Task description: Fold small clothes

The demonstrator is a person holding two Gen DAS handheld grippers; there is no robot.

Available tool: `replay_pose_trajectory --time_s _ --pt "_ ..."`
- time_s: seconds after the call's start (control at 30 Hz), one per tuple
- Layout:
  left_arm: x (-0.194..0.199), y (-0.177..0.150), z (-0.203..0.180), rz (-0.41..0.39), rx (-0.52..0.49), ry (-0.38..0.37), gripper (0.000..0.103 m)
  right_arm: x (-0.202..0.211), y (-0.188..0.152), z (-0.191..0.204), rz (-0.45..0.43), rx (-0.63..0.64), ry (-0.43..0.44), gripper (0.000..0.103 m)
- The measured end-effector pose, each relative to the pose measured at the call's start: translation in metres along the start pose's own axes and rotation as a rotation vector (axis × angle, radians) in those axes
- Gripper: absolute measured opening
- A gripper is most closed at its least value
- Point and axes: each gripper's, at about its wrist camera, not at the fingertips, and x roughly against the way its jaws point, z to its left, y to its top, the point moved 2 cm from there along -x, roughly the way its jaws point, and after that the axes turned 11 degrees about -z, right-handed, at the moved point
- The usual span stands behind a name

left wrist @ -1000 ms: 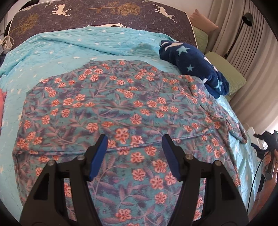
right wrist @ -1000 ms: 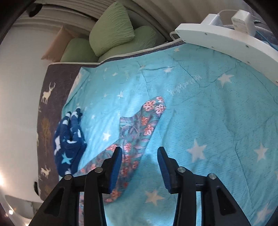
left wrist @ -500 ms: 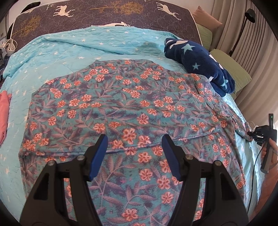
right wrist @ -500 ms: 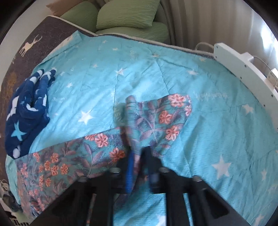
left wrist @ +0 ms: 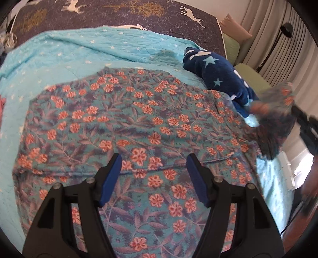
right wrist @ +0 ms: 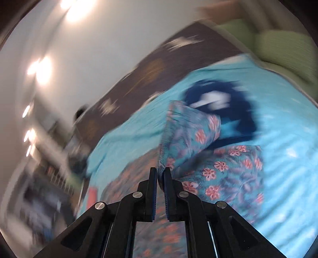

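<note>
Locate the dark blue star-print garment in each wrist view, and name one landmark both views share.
Left wrist view: the dark blue star-print garment lies upper right on the turquoise star quilt, beyond the floral shirt.
Right wrist view: it appears blurred, right of centre, just behind the lifted floral sleeve pinched in the right gripper.
Shared landmark: the dark deer-print bedspread, blurred at.

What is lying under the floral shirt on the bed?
The floral shirt lies spread on a turquoise star-print quilt, which shows around it. A navy star-print garment sits at its far right edge. Anything beneath the shirt's middle is covered.
</note>
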Motion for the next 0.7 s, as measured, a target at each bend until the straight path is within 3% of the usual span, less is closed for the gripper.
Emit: replay_pose_trajectory --time_s 0.13,0.2,0.4,0.53,0.6,0.63,0.7 --pt "-0.001 -0.007 0.007 0.041 0.054 -0.067 0.070 -0.032 -0.053 0.035 0.201 0.137 0.033 0.037" --pt "-0.001 -0.011 0.007 0.058 0.071 -0.104 0.070 -0.030 -0.065 0.024 0.234 0.122 0.012 0.039" --pt "-0.006 -0.016 -0.011 0.111 0.086 -0.216 0.070 -0.004 -0.065 -0.030 0.203 -0.014 -0.119 0.041" --pt "-0.019 -0.024 -0.036 0.183 0.013 -0.248 0.068 0.012 -0.060 -0.047 0.178 -0.053 -0.164 0.044" --pt "-0.026 -0.030 -0.046 0.216 -0.022 -0.246 0.036 0.020 -0.060 -0.046 0.169 -0.049 -0.171 0.045" --pt "-0.029 -0.031 -0.049 0.226 -0.029 -0.240 0.013 0.027 -0.062 -0.048 0.164 -0.044 -0.173 0.046" --pt "-0.027 -0.026 -0.050 0.208 0.005 -0.236 0.010 0.023 -0.058 -0.046 0.156 -0.029 -0.187 0.046"
